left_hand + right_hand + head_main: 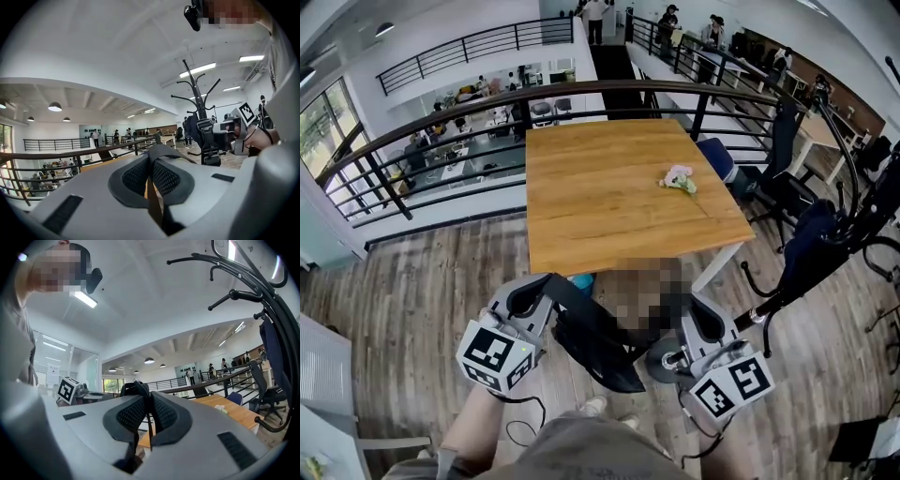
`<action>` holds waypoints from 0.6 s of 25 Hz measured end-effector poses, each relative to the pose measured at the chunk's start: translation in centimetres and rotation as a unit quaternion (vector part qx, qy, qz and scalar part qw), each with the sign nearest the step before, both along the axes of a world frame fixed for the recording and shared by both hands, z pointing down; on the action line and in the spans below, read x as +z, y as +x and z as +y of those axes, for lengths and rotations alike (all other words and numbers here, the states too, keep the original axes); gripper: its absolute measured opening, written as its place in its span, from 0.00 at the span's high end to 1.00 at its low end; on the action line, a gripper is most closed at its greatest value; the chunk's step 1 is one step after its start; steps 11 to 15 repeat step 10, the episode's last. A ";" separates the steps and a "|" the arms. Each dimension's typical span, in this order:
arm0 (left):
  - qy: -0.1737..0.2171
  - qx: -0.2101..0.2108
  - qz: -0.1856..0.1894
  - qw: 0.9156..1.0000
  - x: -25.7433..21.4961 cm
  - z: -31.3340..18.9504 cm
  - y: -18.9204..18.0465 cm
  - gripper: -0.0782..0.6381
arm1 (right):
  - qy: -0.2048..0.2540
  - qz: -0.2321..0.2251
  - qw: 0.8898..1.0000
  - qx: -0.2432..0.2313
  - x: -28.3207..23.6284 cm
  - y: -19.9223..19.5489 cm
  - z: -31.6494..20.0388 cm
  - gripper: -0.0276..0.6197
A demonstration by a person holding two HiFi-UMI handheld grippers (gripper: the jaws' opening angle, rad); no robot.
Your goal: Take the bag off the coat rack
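Holding both grippers low before your waist, you have them angled in toward each other, marker cubes nearest you. Your left gripper (151, 161) has its jaws pressed together on the strap (165, 150), which loops up over the tips. Your right gripper (149, 411) is clamped as well, jaws nearly together on a dark part of the bag (602, 345). The bag hangs between the two grippers and just below them, clear of the rack (274, 310); what it carries cannot be seen. The rack stands well off to the right of your right gripper, with a dark garment (806, 253) on it. Ahead of both grippers is the table (600, 206), bearing a small toy (679, 178), with the railing (581, 89) beyond.
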State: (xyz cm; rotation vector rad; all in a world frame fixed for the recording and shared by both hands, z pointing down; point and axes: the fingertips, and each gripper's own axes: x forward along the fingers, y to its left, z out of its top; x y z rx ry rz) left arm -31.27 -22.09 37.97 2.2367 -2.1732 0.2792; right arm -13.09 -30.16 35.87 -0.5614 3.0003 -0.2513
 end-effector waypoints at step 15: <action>-0.004 0.010 0.002 1.000 -0.5 -1.0 0.2 0.87 | 0.001 -0.001 1.000 0.010 -0.7 0.6 -0.6 0.89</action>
